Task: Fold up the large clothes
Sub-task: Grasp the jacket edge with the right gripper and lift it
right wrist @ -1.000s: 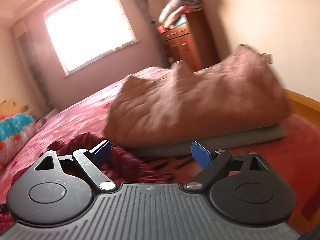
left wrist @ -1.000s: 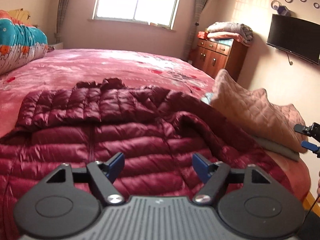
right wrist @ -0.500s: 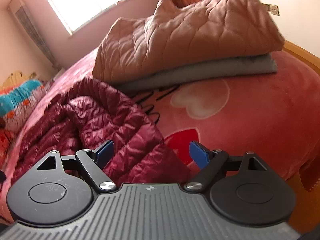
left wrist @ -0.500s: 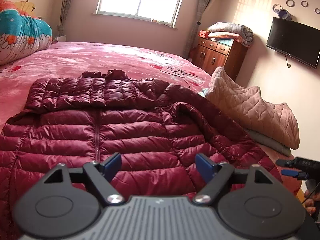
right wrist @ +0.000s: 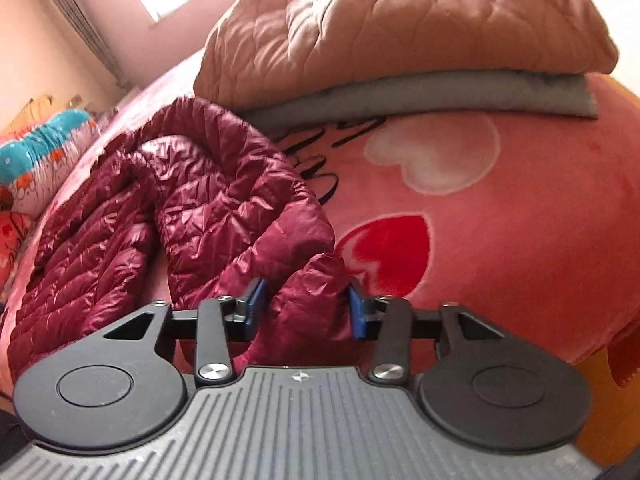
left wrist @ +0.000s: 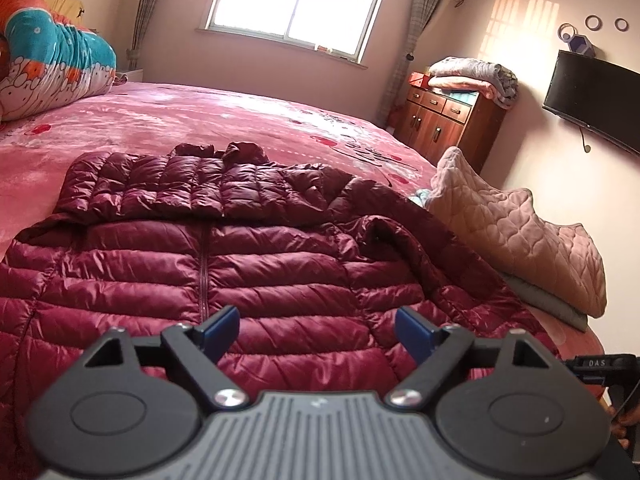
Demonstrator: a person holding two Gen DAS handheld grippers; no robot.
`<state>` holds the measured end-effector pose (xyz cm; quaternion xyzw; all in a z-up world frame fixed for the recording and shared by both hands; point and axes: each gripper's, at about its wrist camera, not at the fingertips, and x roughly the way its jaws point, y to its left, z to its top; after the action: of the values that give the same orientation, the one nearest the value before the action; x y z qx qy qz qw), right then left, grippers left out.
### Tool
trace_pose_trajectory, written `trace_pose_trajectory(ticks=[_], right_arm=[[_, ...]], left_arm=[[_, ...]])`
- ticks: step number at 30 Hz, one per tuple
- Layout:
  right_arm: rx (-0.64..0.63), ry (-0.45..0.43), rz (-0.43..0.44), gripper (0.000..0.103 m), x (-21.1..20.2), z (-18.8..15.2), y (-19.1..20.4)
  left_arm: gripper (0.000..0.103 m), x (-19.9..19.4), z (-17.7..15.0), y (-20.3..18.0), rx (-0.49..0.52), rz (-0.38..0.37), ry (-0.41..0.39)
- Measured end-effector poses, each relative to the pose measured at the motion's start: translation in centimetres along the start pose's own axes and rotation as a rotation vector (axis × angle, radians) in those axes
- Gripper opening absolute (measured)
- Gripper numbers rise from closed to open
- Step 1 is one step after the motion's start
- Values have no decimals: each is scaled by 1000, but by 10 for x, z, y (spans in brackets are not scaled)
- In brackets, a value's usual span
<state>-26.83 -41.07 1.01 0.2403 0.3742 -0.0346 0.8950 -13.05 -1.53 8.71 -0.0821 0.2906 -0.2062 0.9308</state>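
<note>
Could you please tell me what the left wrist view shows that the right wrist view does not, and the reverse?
Only the left wrist view shows the dark red quilted puffer jacket's zipped front spread flat, the wooden cabinet, the wall-mounted black television and the left gripper, its jaws opening above the jacket. Only the right wrist view shows the right gripper closing around the jacket's sleeve end. Both show the pink heart-print bedspread and the folded tan quilted blanket.
</note>
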Motion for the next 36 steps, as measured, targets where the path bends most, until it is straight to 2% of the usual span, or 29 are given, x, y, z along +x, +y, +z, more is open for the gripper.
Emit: trace_pose_trajectory(ticks=[3,4,6,11,15,20,26,31,36], right_arm=[[-8,45,-10,37,0,7,9],[-16,51,-3,32,-1,8,14],[-27,47,20,27,-4,11,22],[33,-26,163,18,-18,23,39],[79,-108,265,16,-30,44,58],[66,-222,331,15,-45,81,96],[-44,-335,384,15,-47,135,169],[-169,-392,423,15,-32,180,239],[-306,-420,448,15,0,215,308]], left_arm=[[85,7,2,5,-15,10,-6],[85,9,3,9,-24,13,-9],[85,13,6,16,-52,20,-21],[85,25,17,42,-155,43,-68],[85,35,29,66,-205,73,-118],[86,46,46,93,-230,126,-187],[87,53,66,128,-274,169,-264],[88,56,79,161,-309,208,-316],[88,58,81,199,-407,242,-330]])
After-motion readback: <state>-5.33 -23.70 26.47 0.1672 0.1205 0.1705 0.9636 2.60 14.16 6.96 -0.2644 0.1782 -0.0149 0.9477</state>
